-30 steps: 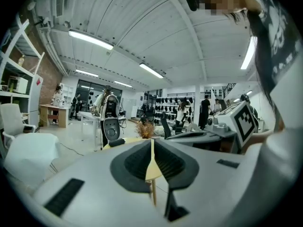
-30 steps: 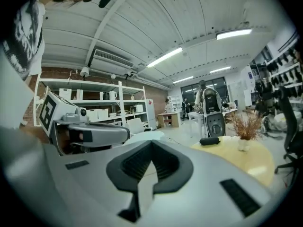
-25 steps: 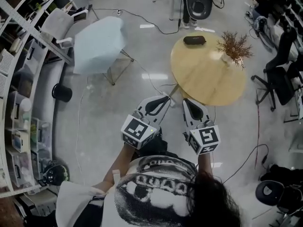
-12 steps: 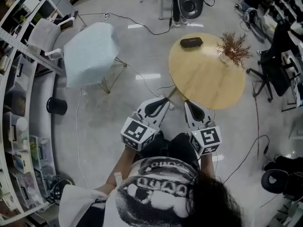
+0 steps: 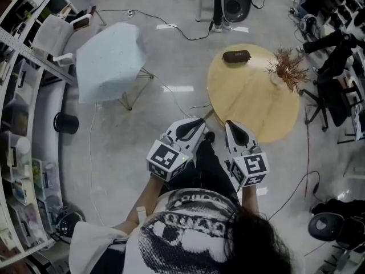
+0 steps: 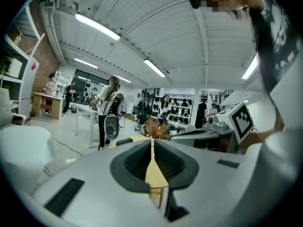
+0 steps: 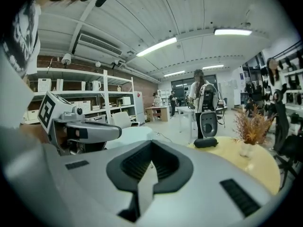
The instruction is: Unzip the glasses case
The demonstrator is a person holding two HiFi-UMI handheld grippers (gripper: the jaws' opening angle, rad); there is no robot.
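The jaws of the left gripper were pressed together with nothing between them. Those of the right gripper were likewise closed and empty. Both grippers were held side by side over the floor, just short of the near edge of the round wooden table. The dark glasses case lay untouched at the table's far edge, well apart from both. A dried plant was set at the table's right edge, and a pale blue chair stood to the table's left.
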